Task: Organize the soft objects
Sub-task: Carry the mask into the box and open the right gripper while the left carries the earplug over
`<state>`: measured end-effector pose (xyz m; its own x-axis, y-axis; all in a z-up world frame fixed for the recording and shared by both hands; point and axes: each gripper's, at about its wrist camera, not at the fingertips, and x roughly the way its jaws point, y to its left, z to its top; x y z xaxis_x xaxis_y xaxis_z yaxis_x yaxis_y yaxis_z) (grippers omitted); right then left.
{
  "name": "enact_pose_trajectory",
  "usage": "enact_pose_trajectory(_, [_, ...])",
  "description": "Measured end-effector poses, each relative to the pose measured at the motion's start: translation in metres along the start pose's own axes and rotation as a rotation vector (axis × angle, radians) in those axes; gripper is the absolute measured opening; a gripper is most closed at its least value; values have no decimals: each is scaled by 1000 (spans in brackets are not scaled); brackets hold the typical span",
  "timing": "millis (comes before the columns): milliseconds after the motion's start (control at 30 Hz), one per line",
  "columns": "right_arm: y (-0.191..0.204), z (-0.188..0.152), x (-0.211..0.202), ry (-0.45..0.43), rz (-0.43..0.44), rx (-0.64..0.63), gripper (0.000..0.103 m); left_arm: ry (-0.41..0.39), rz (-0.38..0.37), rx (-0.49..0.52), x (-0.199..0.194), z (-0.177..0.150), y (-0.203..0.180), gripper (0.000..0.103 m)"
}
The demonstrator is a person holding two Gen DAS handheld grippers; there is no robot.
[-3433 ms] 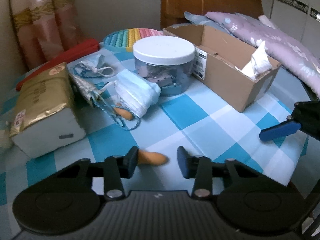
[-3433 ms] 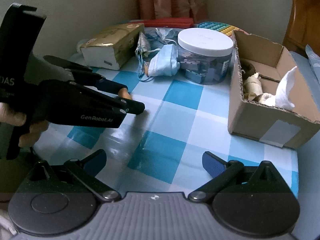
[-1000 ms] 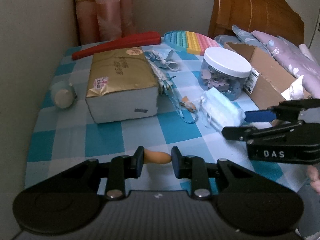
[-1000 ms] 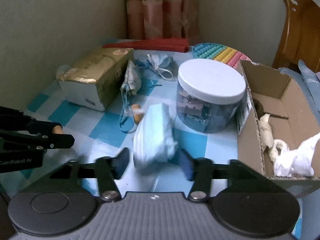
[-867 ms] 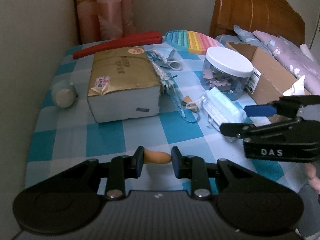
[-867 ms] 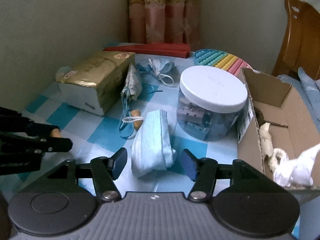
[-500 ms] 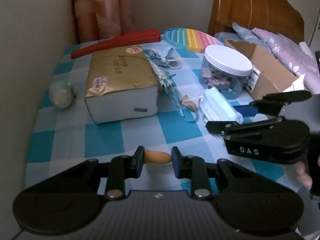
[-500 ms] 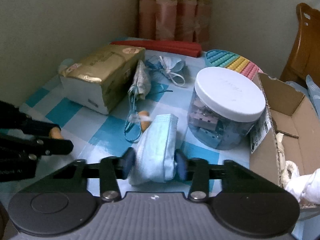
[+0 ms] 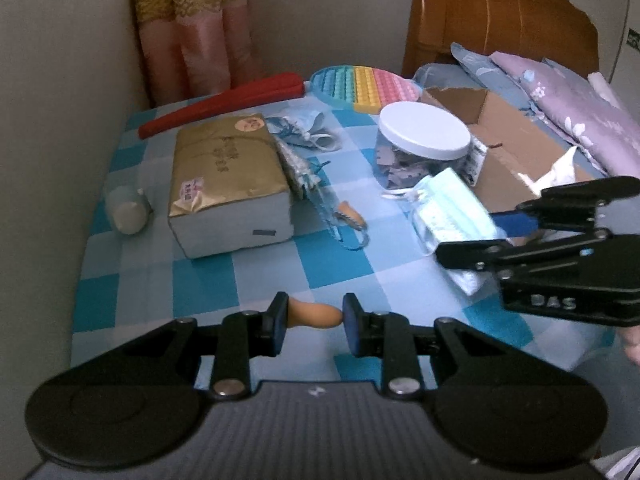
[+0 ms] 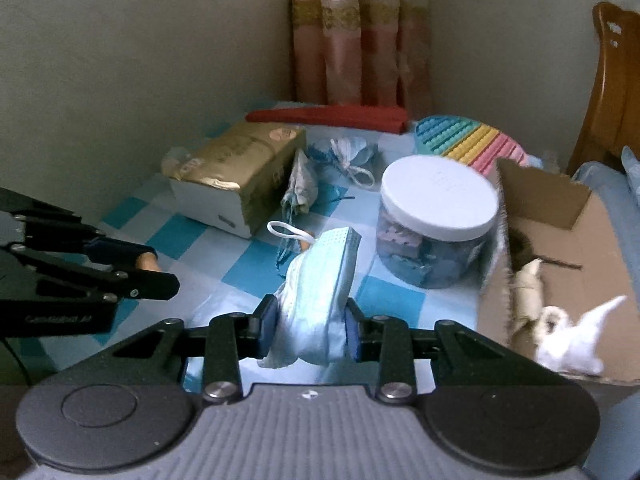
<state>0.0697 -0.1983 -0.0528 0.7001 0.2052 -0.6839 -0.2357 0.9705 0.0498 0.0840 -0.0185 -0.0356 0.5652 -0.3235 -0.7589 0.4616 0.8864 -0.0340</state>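
My left gripper point(image 9: 313, 317) is shut on a small orange foam plug point(image 9: 308, 315), held above the blue checked tablecloth point(image 9: 340, 256). In the right wrist view the same gripper point(image 10: 160, 270) shows at the left with the plug point(image 10: 147, 260) between its tips. My right gripper point(image 10: 308, 326) has its jaws closing, and both pads press on a folded light blue face mask point(image 10: 320, 280), which hangs clear of the cloth. In the left wrist view that mask point(image 9: 444, 208) sits in the right gripper point(image 9: 468, 234) beside an open cardboard box point(image 9: 516, 148).
A white-lidded clear jar point(image 9: 424, 148) stands by the box. A gold tissue pack point(image 9: 224, 168), a crumpled mask point(image 9: 304, 132), a blue cord with a second orange plug point(image 9: 350, 212), a rainbow bubble mat point(image 9: 360, 82), a red case point(image 9: 224, 100) and a small bottle point(image 9: 126, 208) lie behind.
The right gripper's jaws came together on the face mask and lifted it off the cloth. The left gripper rose slightly, still holding the orange plug.
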Motion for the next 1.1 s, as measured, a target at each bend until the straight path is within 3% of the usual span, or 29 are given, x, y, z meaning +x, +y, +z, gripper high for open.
enact_pose_trajectory(133, [-13,3,-32,-43,-15,-4,39,-7,2,16,-11,3,-8,28])
enact_pose_trajectory(400, [-68,13,-77,-161,-169,3,40,-12,-19,45,-18,13,-31,28])
enact_pose_trajectory(600, [-120,21,-73,-165,-240,44,40,-25,-39,86,-16,30,-55,28])
enact_pose_trajectory(833, [-151,17,-43,-127,-263,58,44,-35,-44,137,-4,53,-81,28])
enact_pose_trajectory(933, [-156,14,-32,-115,-274,50,55,-33,-45,157,2,62,-89,28])
enact_pose_trajectory(1000, [-159,10,-30,-114,-278,65,78,-36,-43,172,5,69,-95,28])
enact_pose_trajectory(1100, [-162,5,-37,-133,-243,82,90,-36,-58,190,11,78,-102,28])
